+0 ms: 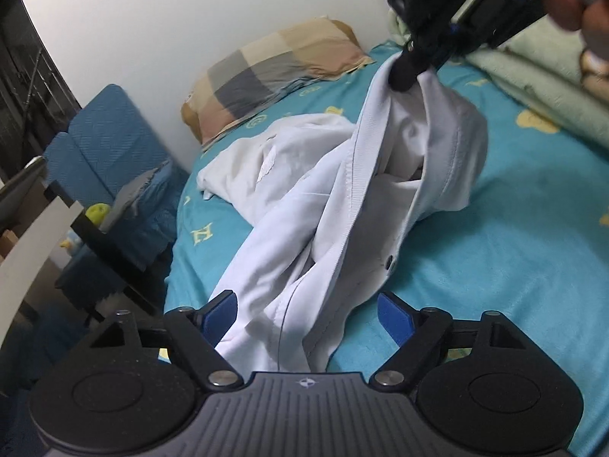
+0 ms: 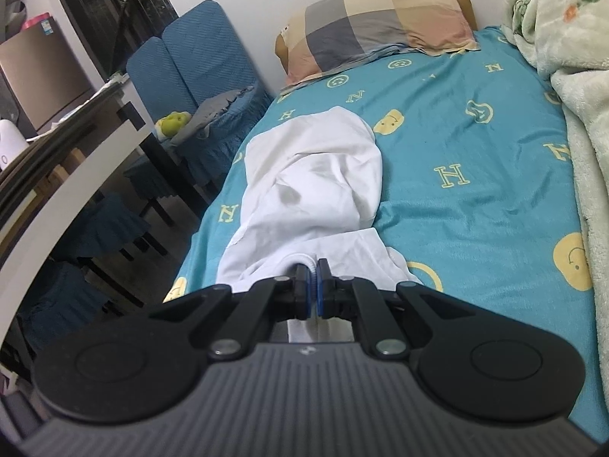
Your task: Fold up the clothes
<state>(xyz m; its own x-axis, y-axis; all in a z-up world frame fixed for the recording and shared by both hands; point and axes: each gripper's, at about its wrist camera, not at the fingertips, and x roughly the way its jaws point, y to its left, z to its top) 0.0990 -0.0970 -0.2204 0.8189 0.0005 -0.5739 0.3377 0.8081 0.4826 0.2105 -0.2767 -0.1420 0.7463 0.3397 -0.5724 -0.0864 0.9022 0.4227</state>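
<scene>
A white button-front shirt (image 1: 304, 205) lies bunched on the turquoise bed sheet (image 1: 495, 251). My right gripper (image 1: 407, 72) comes in from the upper right and holds one ribbed edge of it lifted off the bed. In the right wrist view that gripper (image 2: 313, 285) is shut on the shirt's ribbed hem, and the rest of the shirt (image 2: 316, 175) trails away across the sheet (image 2: 475, 198). My left gripper (image 1: 308, 316) is open low over the near end of the shirt. Cloth runs between its blue pads (image 1: 396, 314), which stand wide and do not pinch it.
A checked pillow (image 1: 281, 64) leans on the wall at the head of the bed. A pale green blanket (image 2: 571, 87) is heaped along the right side. Blue covered chairs (image 2: 198, 57) and a white table edge (image 2: 76, 179) stand left of the bed. A hand (image 1: 586, 11) holds the right gripper.
</scene>
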